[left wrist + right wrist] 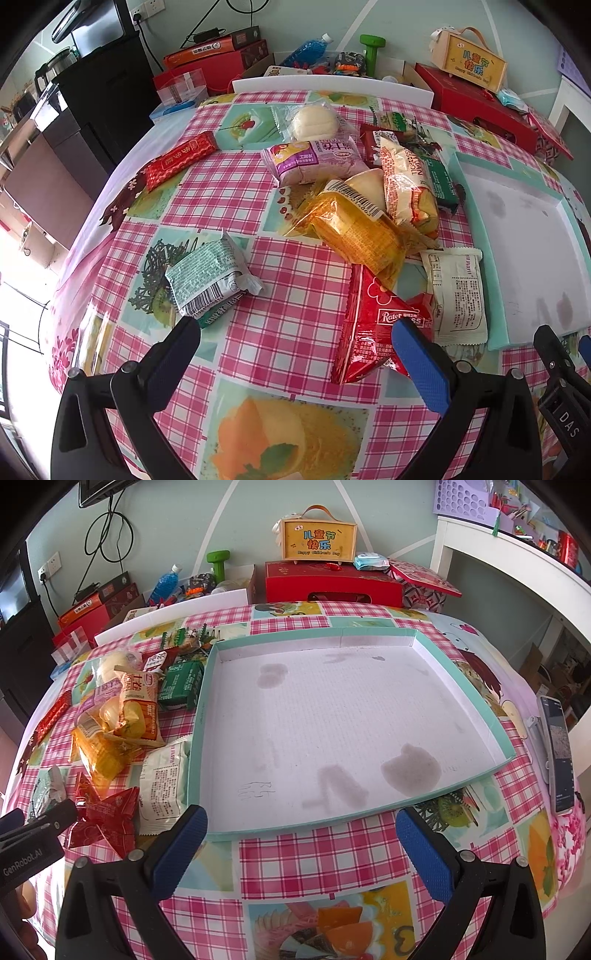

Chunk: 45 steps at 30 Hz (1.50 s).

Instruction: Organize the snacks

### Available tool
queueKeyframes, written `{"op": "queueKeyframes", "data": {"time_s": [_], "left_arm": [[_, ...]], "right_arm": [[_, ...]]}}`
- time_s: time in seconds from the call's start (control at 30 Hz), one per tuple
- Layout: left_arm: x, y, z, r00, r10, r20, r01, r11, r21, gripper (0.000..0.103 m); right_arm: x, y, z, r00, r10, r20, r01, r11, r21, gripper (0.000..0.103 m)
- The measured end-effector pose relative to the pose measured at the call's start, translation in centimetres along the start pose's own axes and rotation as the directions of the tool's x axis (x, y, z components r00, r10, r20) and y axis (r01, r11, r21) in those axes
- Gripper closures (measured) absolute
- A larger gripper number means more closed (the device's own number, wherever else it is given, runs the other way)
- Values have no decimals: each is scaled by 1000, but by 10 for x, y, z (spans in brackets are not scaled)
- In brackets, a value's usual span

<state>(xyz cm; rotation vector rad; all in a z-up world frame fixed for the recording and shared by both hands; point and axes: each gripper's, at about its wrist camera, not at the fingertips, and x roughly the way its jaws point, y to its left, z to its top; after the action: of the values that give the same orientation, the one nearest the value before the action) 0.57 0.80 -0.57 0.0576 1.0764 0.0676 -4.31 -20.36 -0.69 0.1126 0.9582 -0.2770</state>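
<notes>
The tabletop, under a pink checked cloth with fruit pictures, carries a shallow tray with teal walls and a stained white floor; it lies straight ahead of the right gripper, at 12 o'clock, its near wall just beyond the spread jaws, which pinch nothing. The tray's long axis runs from 9 to 3 o'clock in the right wrist view. The snack pile lies at 12 to 1 o'clock from the left gripper, whose jaws are also spread and empty, hovering over bare cloth. In the pile, a yellow pack points from 11 to 5 o'clock, a pink pack lies across from 9 to 3 o'clock, and a clear-wrapped bun sits behind it. A red pack, long axis near 12 to 6 o'clock, lies just beside the left gripper's right fingertip; a white pack touches the tray's left wall. A green-and-white pack lies apart at 11 o'clock, tilted, barcode up. A red bar lies well apart at 10 o'clock, pointing from 8 to 2 o'clock. A phone lies at the tray's 3 o'clock.
</notes>
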Motion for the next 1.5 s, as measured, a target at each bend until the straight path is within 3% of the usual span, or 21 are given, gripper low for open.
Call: {"op": "queueKeyframes", "data": {"time_s": [1.5], "left_arm": [[-4,1,2,1000,-11,7,11,1000,-2,0]], "right_arm": [[-2,2,0,1000,2,5,-2,1000,-14,0]]}}
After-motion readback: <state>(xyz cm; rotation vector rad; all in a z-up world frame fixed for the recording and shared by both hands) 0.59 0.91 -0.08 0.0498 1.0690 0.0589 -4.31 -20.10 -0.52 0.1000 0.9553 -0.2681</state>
